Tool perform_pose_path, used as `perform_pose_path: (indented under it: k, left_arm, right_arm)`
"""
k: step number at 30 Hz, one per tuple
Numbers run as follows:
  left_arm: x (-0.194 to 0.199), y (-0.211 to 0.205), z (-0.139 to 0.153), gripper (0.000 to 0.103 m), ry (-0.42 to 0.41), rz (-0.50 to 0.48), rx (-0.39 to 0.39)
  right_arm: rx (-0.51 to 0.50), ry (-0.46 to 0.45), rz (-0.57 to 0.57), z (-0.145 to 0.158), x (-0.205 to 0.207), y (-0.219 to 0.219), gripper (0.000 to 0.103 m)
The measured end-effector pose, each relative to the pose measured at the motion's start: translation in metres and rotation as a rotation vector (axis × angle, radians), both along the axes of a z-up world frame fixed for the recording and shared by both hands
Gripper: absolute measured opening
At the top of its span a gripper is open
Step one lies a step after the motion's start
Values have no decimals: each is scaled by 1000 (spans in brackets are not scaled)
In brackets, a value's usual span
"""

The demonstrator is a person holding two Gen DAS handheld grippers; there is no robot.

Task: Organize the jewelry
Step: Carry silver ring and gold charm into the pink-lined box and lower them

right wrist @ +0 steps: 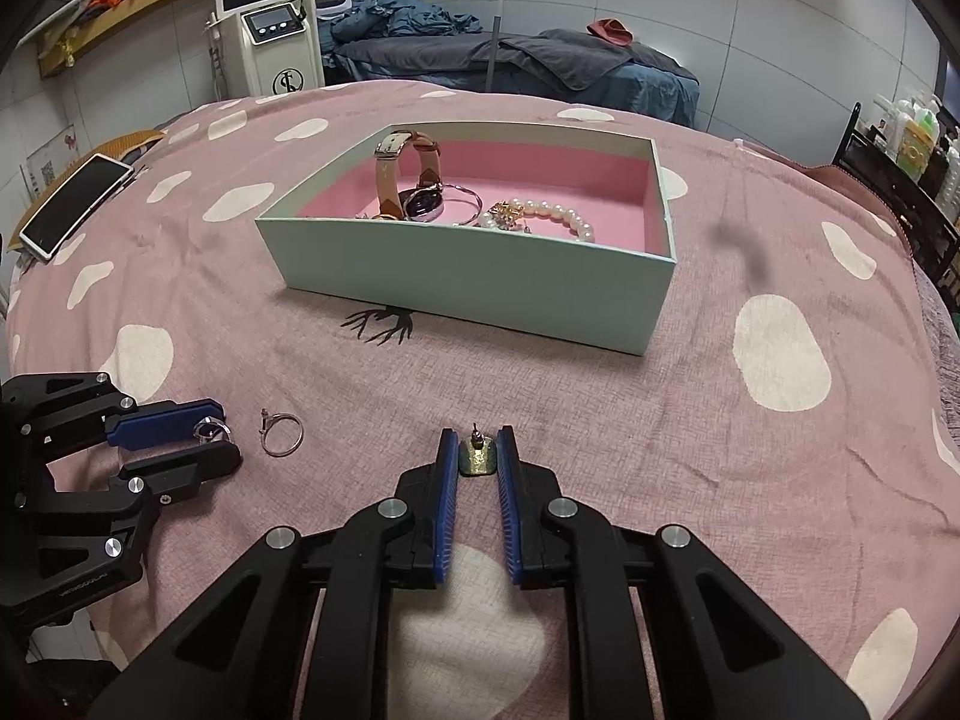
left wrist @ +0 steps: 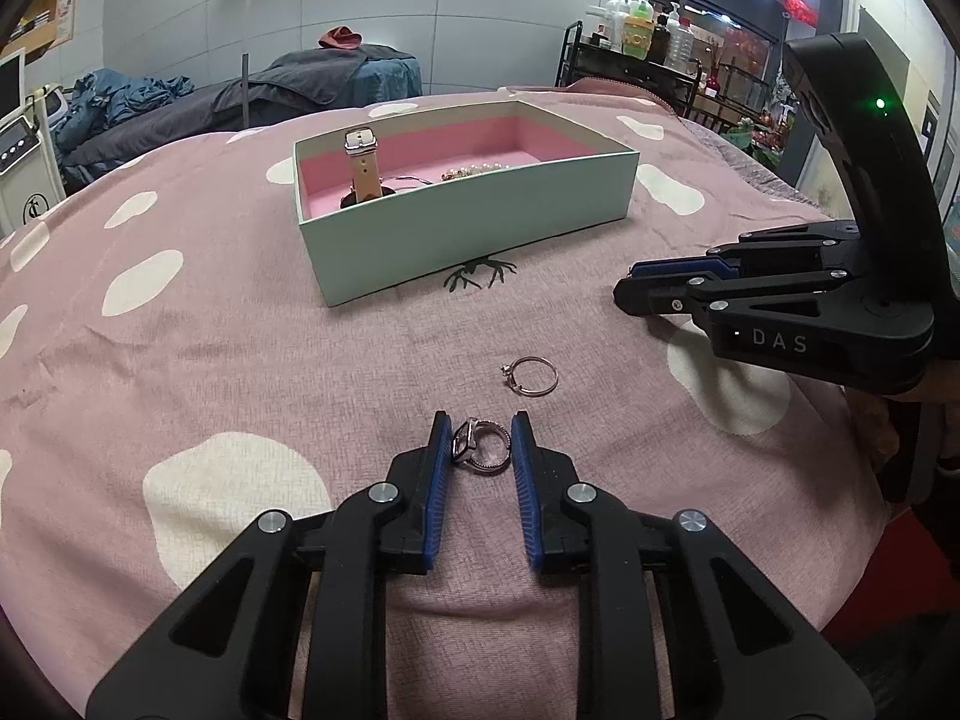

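Note:
My left gripper (left wrist: pixel 480 420) is shut on a dark-stoned ring (left wrist: pixel 483 450) that rests on the pink spotted cloth. Just beyond it a thin silver ring (left wrist: pixel 531 376) lies loose. In the right wrist view my right gripper (right wrist: pixel 477 435) is shut on a small gold earring (right wrist: pixel 477 461), its post pointing up. The left gripper (right wrist: pixel 225 432) shows at the left of that view with the ring in its pads, the loose ring (right wrist: pixel 281 434) beside it. Farther back stands a mint box (right wrist: pixel 480 276) with a pink lining, holding a tan-strapped watch (right wrist: pixel 414 180), a bangle (right wrist: pixel 465 204) and a pearl bracelet (right wrist: pixel 558 213).
The right gripper (left wrist: pixel 624 288) reaches in from the right edge of the left wrist view, off the box's (left wrist: pixel 468 228) near right corner. A tablet (right wrist: pixel 75 204) lies at the cloth's far left edge. Behind are a white machine (right wrist: pixel 270 30) and a rack of bottles (left wrist: pixel 642 24).

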State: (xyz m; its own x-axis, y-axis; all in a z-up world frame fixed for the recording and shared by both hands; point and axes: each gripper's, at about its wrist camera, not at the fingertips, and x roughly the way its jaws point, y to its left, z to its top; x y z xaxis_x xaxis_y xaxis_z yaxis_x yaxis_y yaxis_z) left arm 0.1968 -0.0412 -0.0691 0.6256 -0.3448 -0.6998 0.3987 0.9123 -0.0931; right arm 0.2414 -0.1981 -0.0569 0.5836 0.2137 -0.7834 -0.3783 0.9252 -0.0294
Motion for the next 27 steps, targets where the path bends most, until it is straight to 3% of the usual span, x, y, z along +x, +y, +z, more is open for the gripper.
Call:
perform_pose_path:
  k: [13,20,27]
  left_arm:
    - [-3,7,10,21,-5,6,-42]
    - [7,10,33,21,-35,-9,-57]
    - [46,12,68,21,-60,-18,-94]
  right_arm:
    - [87,4,17,6,-4,-8,13]
    - [148,-4,44,28,-3,-5,13]
    - [129,-56,63,59,21,0,13]
